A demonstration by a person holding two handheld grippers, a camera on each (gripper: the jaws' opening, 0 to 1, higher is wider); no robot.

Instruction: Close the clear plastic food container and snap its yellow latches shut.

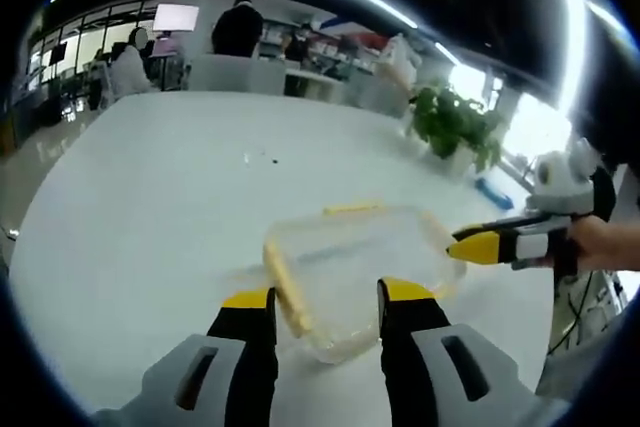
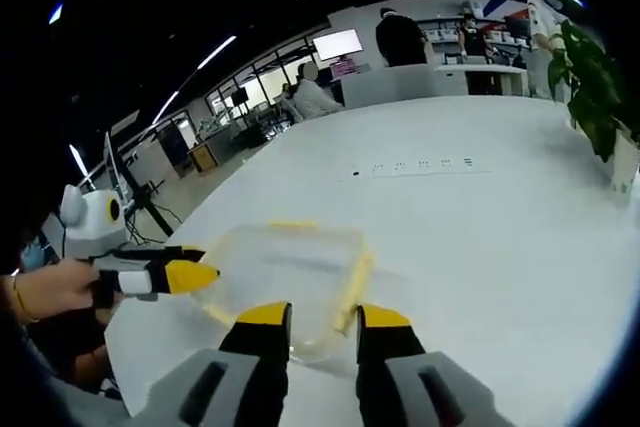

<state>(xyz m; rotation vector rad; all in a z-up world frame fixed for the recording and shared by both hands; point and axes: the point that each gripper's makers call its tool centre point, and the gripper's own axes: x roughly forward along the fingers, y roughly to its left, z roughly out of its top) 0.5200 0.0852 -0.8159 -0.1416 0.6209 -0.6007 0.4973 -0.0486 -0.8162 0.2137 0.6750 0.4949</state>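
Observation:
The clear plastic container [image 1: 360,262] lies on the white table [image 1: 180,207], just beyond my left gripper [image 1: 328,297], which is open. One long yellow latch [image 1: 285,287] runs along the container's side by the left-hand jaw, and another yellow latch [image 1: 352,209] lies on the far side. My right gripper [image 1: 478,245] comes in from the right, its tips at the container's edge. In the right gripper view the container [image 2: 285,267] sits ahead of the open right gripper [image 2: 323,315], with a yellow latch [image 2: 357,282] running towards the gap. The left gripper [image 2: 190,275] points at it from the left.
A potted plant [image 1: 455,122] stands at the table's far right, with a small blue item [image 1: 493,192] near it. The plant [image 2: 595,87] is also at the right in the right gripper view. People sit at desks [image 1: 235,32] beyond the table. A hand [image 1: 600,242] holds the right gripper.

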